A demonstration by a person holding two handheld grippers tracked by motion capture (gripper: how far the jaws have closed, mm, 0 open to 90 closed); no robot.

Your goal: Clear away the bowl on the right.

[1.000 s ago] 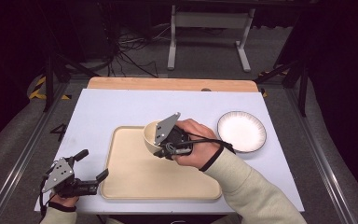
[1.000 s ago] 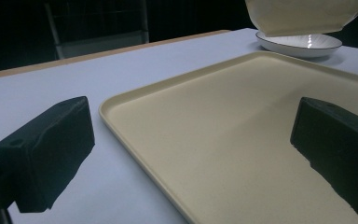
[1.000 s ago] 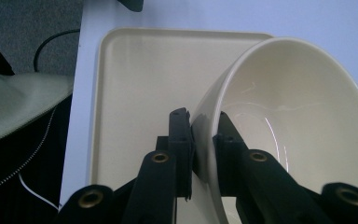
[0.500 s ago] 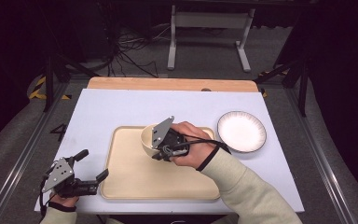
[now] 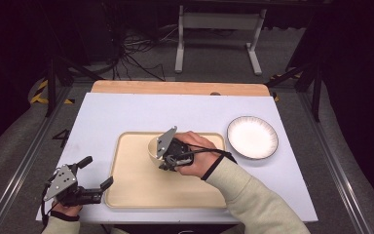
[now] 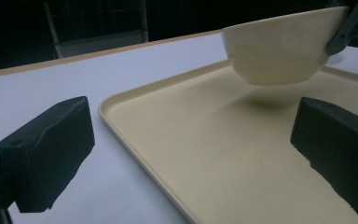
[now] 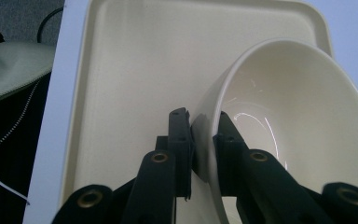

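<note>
Pinching the bowl (image 7: 279,121) by its rim, one finger inside, one outside, the right gripper (image 7: 200,140) holds it just above the tray (image 5: 141,187), w/ shadow beneath. Left gripper (image 5: 95,173) idles wide, nothing btwn fingers. Lift done; set-down probably left.

Your right gripper (image 5: 161,157) is clamped tight, arm reaching forward, while your left gripper (image 5: 97,174) rests with jaws spread.

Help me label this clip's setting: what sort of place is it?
Probably a lab or recording studio, not a kitchen: a white table framed by metal rails, loose cables on grey floor, dark surroundings.
</note>
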